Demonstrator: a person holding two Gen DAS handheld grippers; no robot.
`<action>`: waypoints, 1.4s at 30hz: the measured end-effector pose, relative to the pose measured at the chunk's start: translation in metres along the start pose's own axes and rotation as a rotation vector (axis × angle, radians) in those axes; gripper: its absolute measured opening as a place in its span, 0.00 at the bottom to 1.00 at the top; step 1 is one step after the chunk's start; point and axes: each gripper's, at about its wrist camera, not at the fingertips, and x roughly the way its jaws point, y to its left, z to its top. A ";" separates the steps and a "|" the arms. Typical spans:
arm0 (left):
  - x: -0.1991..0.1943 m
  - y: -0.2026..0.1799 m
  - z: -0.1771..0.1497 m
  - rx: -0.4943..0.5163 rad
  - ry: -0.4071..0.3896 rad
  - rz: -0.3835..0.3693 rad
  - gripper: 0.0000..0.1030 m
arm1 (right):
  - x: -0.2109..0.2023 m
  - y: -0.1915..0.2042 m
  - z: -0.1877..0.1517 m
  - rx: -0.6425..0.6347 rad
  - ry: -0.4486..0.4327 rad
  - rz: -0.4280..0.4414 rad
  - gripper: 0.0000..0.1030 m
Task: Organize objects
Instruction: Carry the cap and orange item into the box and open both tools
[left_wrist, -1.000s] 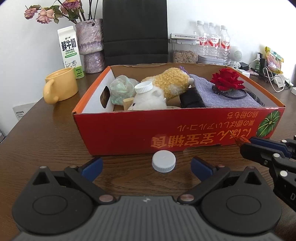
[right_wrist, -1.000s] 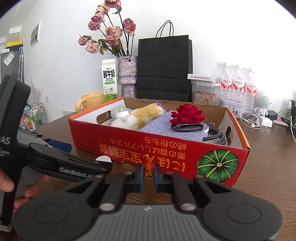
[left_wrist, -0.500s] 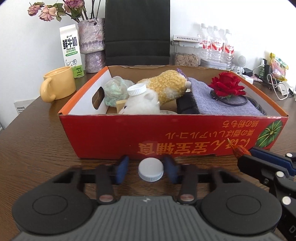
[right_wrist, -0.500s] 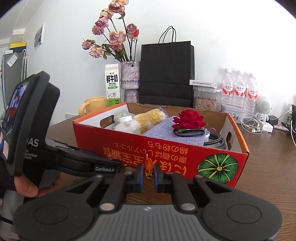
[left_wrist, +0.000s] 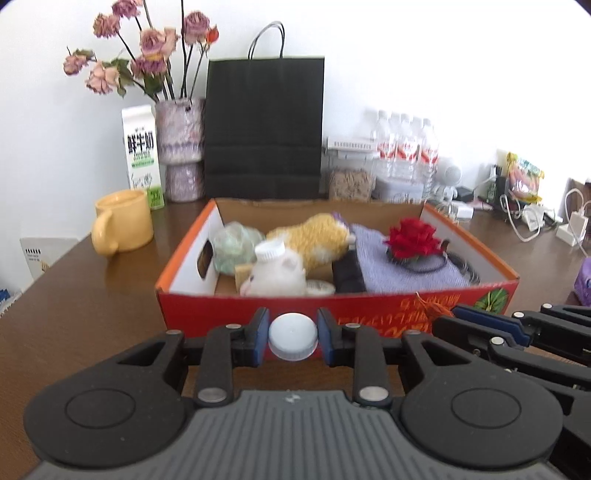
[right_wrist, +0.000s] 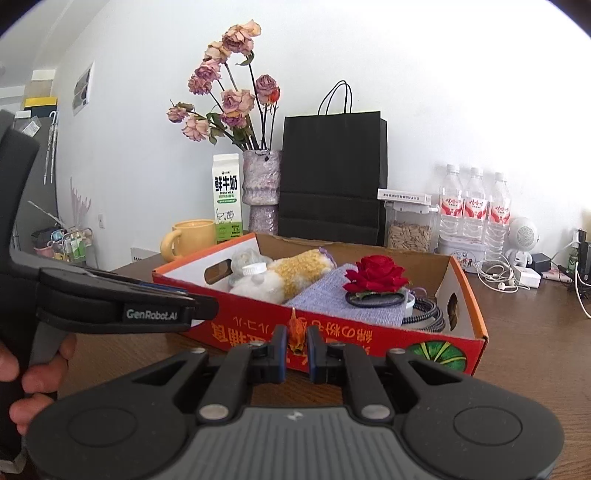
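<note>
Both grippers before box rim (left_wrist: 343, 295)

Background, wooden table (left_wrist: 74, 332): yellow mug (left_wrist: 123, 225), milk carton (left_wrist: 142, 155), vase of dried roses (left_wrist: 180, 147), black paper bag (left_wrist: 264, 125), water bottles (right_wrist: 474, 206), tangled cables (left_wrist: 532, 221).

Both wrist views look forward from close above the table, sharing the red box (left_wrist: 369, 317) (right_wrist: 369, 332).
</note>
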 end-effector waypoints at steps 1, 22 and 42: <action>-0.001 0.001 0.004 -0.002 -0.013 -0.002 0.28 | 0.000 0.001 0.005 -0.005 -0.013 -0.003 0.10; 0.070 0.021 0.056 -0.101 -0.099 0.013 0.28 | 0.087 -0.022 0.060 0.011 -0.075 -0.084 0.10; 0.056 0.029 0.049 -0.088 -0.185 0.077 1.00 | 0.084 -0.037 0.048 0.057 -0.063 -0.201 1.00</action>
